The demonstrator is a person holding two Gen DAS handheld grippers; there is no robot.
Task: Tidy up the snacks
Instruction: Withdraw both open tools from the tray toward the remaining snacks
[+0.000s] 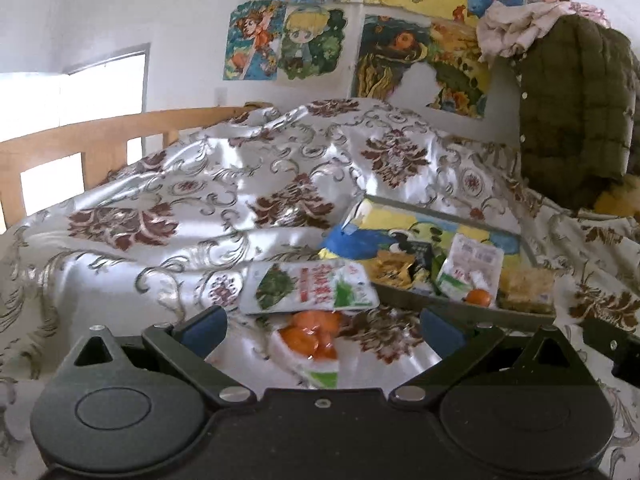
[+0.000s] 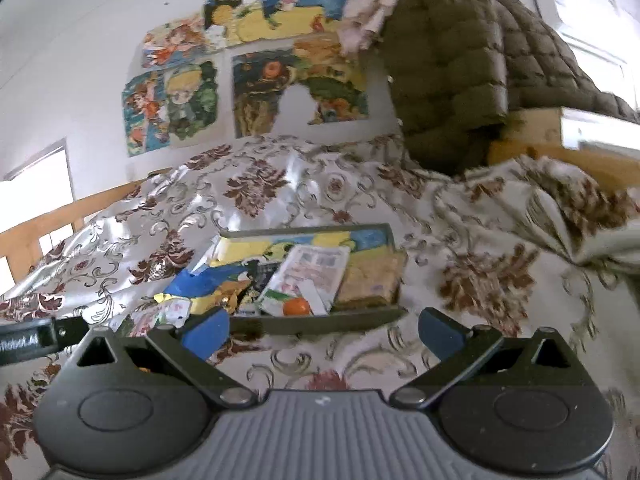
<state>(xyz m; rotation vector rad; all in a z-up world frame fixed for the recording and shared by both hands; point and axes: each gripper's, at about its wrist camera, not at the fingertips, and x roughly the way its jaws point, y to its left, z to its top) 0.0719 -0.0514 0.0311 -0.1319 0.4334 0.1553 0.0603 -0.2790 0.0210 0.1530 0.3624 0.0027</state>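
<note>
A shallow tray [image 1: 400,300] [image 2: 320,318] with a cartoon print lies on the patterned bedspread and holds several snack packets, among them a blue bag [image 1: 352,242] [image 2: 200,282], a white packet with an orange picture [image 1: 472,270] [image 2: 308,280] and a tan cracker block [image 1: 526,286] [image 2: 370,280]. Left of the tray a white and green packet [image 1: 310,288] lies flat. A clear packet of orange pieces [image 1: 316,346] lies in front of it, between the fingers of my open left gripper [image 1: 324,330]. My right gripper [image 2: 324,330] is open and empty, just short of the tray's near rim.
The satin bedspread [image 1: 200,208] is bunched into a mound behind the tray. A wooden bed rail [image 1: 80,140] runs at the left. An olive quilted jacket [image 1: 576,112] [image 2: 452,64] hangs at the right. Posters [image 1: 304,40] cover the wall.
</note>
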